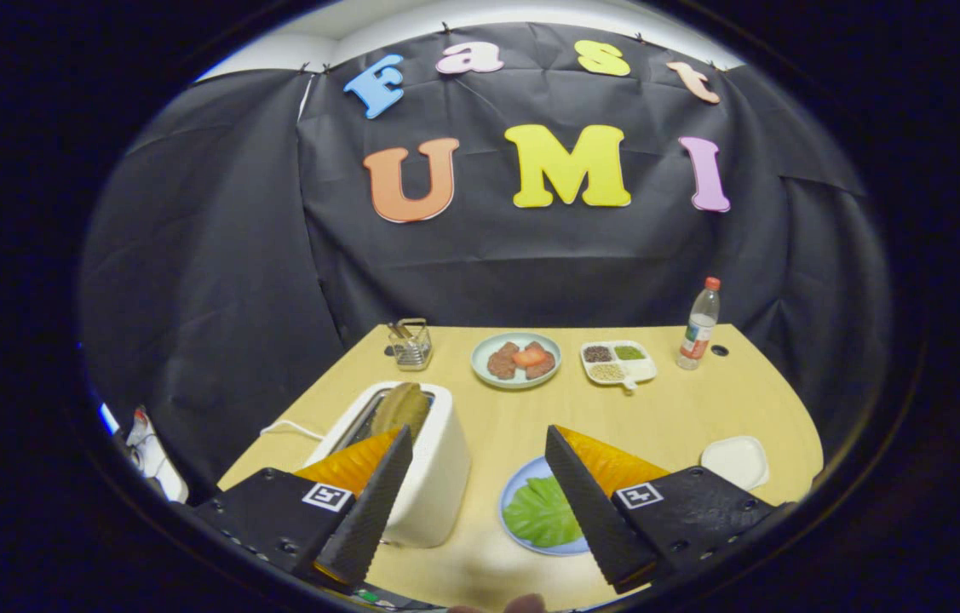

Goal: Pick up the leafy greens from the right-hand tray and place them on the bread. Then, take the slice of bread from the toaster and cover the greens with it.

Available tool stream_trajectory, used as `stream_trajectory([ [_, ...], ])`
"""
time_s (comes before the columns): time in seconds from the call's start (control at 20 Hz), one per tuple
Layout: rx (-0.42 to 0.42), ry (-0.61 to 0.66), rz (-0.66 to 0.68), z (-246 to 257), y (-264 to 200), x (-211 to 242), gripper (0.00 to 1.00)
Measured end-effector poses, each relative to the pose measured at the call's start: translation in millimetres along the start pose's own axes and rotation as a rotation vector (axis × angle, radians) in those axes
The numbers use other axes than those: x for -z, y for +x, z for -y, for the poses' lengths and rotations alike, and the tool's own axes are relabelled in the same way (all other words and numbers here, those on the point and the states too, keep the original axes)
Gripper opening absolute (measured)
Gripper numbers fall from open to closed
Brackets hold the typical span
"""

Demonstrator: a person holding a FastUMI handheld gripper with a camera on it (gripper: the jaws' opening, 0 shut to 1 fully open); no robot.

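On the bench [684,409] ahead of me the nearest dish is a pale blue tray [514,504], and in it lie the leafy greens [541,513], a flat, bright green leaf with a ribbed surface that covers most of the dish. My right finger crosses in front of its right side. Left of it stands a white toaster [433,477], and a browned slice of bread [400,409] stands upright out of its slot, its top well above the rim. A white cord trails from the toaster's left side across the wood.

Further back, a round grey-green plate [516,359] holds several reddish-brown pieces of food; I cannot tell what they are. Just right of it a white divided dish [618,362] carries three small heaps, one dark, one green, one pale. A clear wire-framed holder [411,344] sits at the back left, and a plastic bottle [698,324] with a red cap stands upright at the back right. Near the right edge of the bench is a small white dish [735,461].

My tongs [475,443] hang above the near edge of the bench, fingers wide apart and gripping nothing, pointing forward and slightly down. The toaster sits just beyond my left finger, the greens just beyond my right.
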State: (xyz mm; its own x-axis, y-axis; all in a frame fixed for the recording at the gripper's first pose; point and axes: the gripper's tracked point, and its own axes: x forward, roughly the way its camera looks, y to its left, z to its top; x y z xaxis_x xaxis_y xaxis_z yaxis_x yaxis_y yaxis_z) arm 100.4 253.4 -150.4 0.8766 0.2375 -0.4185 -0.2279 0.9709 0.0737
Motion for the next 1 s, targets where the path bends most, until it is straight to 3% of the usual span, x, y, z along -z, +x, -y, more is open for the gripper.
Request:
stream_trajectory([
  [0.35,0.020,0.021,-0.058,-58.6,38.5,10.1,0.96],
  [0.55,0.076,0.032,-0.100,-67.7,60.7,21.9,0.96],
  [1.0,0.170,0.025,-0.159,-64.3,93.4,34.3,0.56],
])
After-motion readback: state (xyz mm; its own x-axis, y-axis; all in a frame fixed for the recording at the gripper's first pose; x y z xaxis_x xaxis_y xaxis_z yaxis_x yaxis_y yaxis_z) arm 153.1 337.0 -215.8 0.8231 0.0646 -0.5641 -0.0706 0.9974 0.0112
